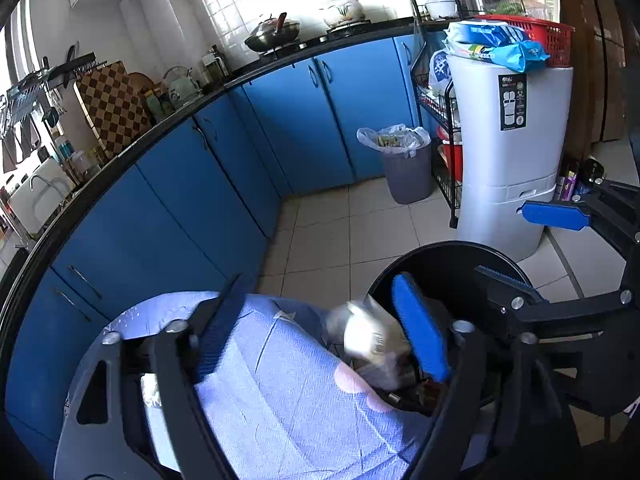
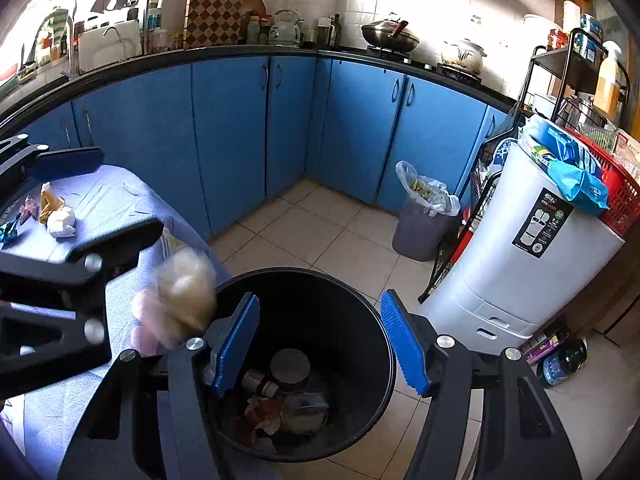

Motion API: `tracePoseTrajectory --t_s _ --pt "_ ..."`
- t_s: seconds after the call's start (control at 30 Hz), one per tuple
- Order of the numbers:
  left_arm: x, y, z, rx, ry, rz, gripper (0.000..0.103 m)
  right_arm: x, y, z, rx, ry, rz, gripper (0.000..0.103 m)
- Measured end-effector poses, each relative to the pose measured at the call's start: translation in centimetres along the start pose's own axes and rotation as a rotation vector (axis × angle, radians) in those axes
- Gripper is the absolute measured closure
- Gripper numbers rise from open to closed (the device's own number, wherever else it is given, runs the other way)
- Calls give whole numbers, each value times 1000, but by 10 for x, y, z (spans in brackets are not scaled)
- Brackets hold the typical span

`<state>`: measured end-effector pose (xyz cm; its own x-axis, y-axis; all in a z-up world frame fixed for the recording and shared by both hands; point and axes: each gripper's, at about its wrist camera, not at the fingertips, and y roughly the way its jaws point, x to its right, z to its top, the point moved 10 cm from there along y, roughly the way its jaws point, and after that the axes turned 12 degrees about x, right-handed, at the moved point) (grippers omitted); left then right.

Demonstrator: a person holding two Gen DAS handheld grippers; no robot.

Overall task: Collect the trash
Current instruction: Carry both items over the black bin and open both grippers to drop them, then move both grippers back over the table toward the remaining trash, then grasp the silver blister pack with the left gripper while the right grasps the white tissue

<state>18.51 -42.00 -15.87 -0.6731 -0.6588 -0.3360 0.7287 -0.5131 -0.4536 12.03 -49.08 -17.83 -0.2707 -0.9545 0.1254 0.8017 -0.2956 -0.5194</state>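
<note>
Black bin point(image 2: 360, 312) on tiled floor beside cloth-covered bench point(image 2: 100, 200), bottles inside; blurred plastic bag of trash point(image 2: 186, 284) at bin rim; left gripper point(image 1: 316, 340) and right gripper point(image 2: 320, 340) fingers apart, clamping nothing.

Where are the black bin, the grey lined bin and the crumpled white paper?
black bin point(image 2: 376, 320), right wrist view, inner wall.
grey lined bin point(image 2: 416, 236), right wrist view, outer side.
crumpled white paper point(image 2: 62, 222), right wrist view, its middle.

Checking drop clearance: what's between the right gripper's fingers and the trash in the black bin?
Nothing. In the right wrist view the right gripper, jaws open and empty, looks straight down past the black bin rim to the trash at its bottom.
</note>
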Motion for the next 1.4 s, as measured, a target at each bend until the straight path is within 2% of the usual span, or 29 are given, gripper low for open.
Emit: tracePoseTrajectory --t_s 0.13,0.47,0.67,1.03,1.4 --pt "-6 -4 0 0 -21 8 9 2 -2 1 -1 5 -4 41" --pt "-23 -23 -1 20 -37 47 9 -5 -17 12 24 -6 -4 41" --pt "-50 -45 -12 25 -72 97 9 -32 -26 21 45 -44 28 41" --pt "-139 -91 -72 -32 -203 240 9 -135 -37 38 69 -156 178 41" --pt "-233 -146 -165 -140 -373 390 8 -253 -47 32 52 -290 338 41"
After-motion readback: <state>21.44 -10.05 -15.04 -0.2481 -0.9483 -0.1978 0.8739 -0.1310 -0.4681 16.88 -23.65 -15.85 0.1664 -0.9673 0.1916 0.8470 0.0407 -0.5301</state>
